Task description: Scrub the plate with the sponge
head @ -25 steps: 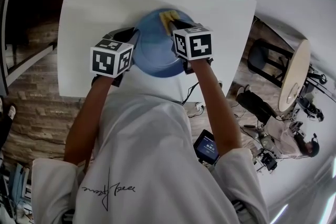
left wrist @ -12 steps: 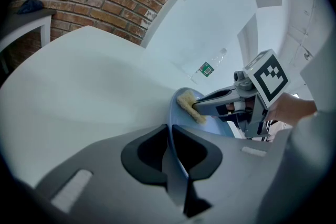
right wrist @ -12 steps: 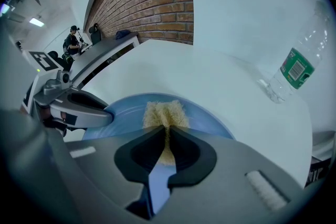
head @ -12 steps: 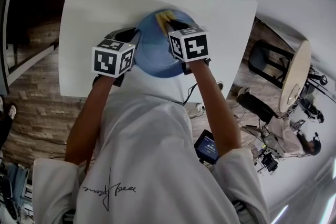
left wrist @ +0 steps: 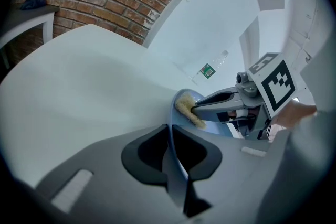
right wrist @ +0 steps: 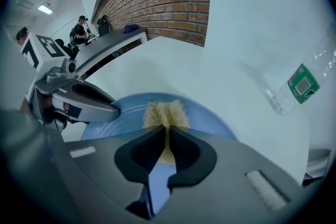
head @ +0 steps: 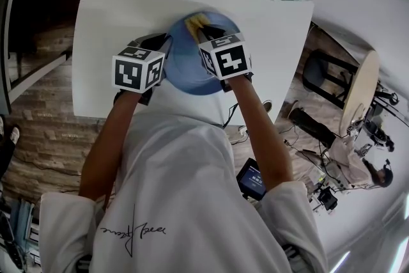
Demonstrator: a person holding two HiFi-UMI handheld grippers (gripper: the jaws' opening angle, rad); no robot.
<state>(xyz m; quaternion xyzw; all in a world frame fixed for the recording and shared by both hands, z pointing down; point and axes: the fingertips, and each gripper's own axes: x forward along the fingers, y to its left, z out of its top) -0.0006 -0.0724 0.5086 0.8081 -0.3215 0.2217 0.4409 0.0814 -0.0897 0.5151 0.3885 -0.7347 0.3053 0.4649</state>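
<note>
Since the left gripper's (left wrist: 169, 140) jaws just tightened on only the blue plate's (right wrist: 206, 122) rim, the right gripper's (right wrist: 167, 136) clamped yellow sponge (right wrist: 165, 113) could lever it loose

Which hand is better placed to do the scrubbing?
The right. Its gripper is shut on the sponge, which lies on the plate, while the left gripper clamps the plate's rim to steady it.
</note>
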